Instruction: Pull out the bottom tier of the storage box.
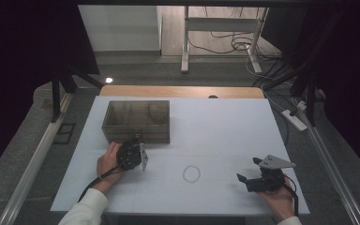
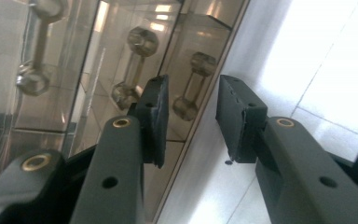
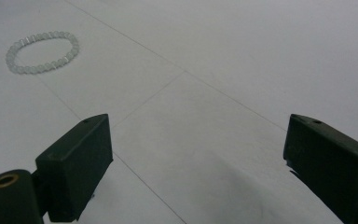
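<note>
A smoky see-through box (image 1: 136, 119) with compartments stands at the back left of the white table top (image 1: 215, 126). My left gripper (image 1: 133, 144) is right at its front wall, held in a hand. In the left gripper view the left gripper (image 2: 193, 91) is open, and a metal knob-ended clasp (image 2: 200, 63) on the box wall (image 2: 98, 70) lies in the gap beyond the pads, not pressed by them. A clear bead bracelet (image 1: 191, 174) lies flat near the front middle. My right gripper (image 1: 248, 169) is wide open at the front right, with the bracelet (image 3: 42, 51) ahead to its left.
The box has similar metal pieces (image 2: 135, 65) showing to the left through its wall. A wooden strip (image 1: 183, 91) runs along the table's far edge. Metal rails (image 1: 33, 159) flank the table, and cables (image 1: 234, 44) lie on the floor behind.
</note>
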Tool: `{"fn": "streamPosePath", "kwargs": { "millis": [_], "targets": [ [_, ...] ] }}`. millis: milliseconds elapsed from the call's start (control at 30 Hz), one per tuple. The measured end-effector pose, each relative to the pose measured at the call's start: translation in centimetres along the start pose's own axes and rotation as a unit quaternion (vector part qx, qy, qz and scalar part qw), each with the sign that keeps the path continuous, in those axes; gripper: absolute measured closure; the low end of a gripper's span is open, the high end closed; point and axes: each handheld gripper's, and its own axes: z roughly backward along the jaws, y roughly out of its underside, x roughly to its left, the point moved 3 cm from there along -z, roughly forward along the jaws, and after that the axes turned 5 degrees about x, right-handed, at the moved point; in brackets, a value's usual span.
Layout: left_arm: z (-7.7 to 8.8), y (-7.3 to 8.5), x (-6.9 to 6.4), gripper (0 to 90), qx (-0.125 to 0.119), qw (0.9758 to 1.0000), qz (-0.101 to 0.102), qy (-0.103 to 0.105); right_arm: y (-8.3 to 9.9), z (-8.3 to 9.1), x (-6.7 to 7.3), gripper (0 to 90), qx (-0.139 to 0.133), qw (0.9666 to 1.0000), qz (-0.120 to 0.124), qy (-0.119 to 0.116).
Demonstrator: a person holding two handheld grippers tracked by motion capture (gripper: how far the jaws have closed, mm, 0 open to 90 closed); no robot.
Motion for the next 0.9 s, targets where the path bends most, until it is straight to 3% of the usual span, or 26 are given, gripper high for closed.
{"fn": "streamPosePath", "kwargs": {
  "millis": [100, 467, 900],
  "targets": [
    [-0.1, -0.1, -0.3, 63.0, 0.004, 0.9999, -0.011, -0.008, 0.0, 0.03, -0.01, 8.0, 0.0, 1.0, 0.0, 0.0],
    [-0.11, 0.09, -0.43, 62.9, 0.007, 0.9993, -0.015, -0.033, 0.0, 0.12, -0.03, 8.0, -0.001, 1.0, -0.001, 0.003],
    [-0.39, 0.41, -0.69, 64.8, 0.002, 0.9989, -0.017, -0.044, 0.0, 0.13, -0.09, 8.0, -0.001, 1.0, -0.001, 0.003]
  ]
}}
